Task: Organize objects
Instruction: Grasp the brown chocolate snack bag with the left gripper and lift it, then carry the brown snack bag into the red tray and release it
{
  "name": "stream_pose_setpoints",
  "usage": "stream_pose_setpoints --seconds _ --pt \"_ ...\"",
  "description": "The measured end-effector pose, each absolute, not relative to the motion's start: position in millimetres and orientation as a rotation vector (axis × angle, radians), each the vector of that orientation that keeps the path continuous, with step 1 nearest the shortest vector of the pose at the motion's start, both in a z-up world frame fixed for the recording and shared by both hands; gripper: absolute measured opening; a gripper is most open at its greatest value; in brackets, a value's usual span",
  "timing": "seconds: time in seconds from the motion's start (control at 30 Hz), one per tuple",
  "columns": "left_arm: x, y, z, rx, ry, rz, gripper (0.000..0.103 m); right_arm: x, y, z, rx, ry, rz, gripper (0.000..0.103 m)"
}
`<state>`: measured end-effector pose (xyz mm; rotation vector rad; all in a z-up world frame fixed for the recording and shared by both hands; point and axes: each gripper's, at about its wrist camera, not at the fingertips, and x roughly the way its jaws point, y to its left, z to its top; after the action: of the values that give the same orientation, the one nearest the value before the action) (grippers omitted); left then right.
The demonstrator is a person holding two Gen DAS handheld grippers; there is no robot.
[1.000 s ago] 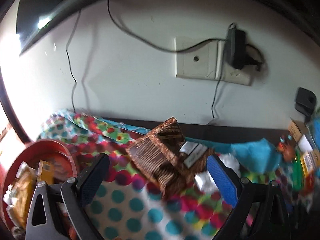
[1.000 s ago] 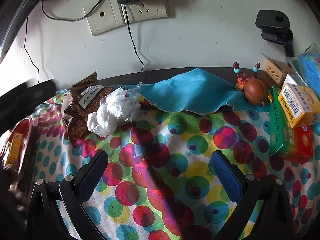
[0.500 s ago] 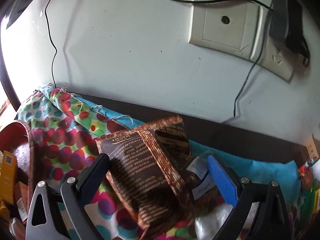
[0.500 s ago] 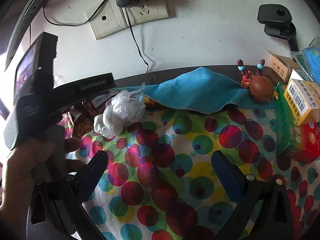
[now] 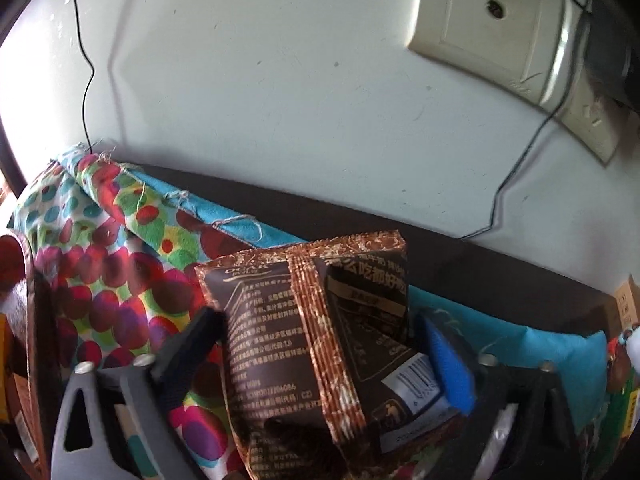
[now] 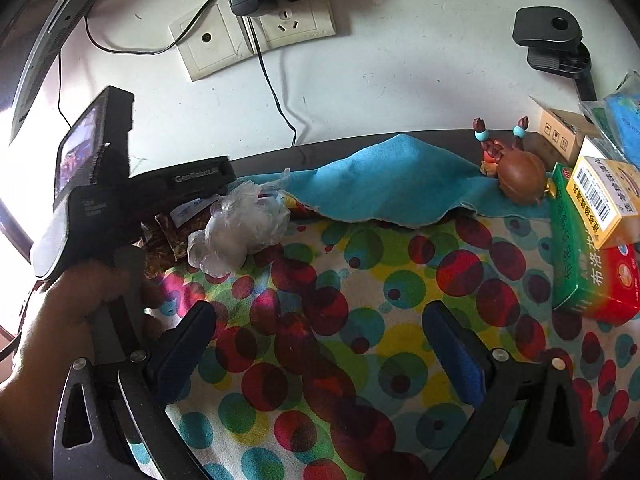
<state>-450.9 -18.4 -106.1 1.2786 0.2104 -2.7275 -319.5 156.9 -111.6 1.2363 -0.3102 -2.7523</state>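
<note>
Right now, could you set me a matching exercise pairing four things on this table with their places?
Things:
1. snack packet
2. plastic bag
3. toy crab
4. yellow box

Places:
A. on the blue cloth near the wall
B. on top of the green box
C. between the left gripper's fingers
D. on the spotted cloth, right of the left gripper

Pairs: 1-C, 2-D, 3-A, 4-B

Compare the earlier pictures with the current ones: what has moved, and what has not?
The left gripper moved forward until its open fingers straddle the brown packet, not yet gripped. The right gripper stayed open over the dotted cloth; plastic bag and boxes unmoved.
</note>
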Motion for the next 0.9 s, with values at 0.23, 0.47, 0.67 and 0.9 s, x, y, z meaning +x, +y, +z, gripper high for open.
stream_pose_setpoints --seconds 0.23,0.47,0.67,0.9 --pt "-428 -28 -68 1.129 0.210 -2.814 0.076 -325 157 -112 1.245 -0.308 -2.759 0.103" --pt "-397 -34 -41 1.084 0.153 -2.829 0.074 -325 157 -113 1.259 -0.295 -2.768 0.103" --pt "-378 -29 -45 1.085 0.057 -2.803 0.074 -322 159 -113 1.266 -0.279 -2.783 0.103" --pt "-346 -42 -31 1.066 0.004 -2.800 0.074 -326 153 -113 1.285 -0.238 -2.795 0.103"
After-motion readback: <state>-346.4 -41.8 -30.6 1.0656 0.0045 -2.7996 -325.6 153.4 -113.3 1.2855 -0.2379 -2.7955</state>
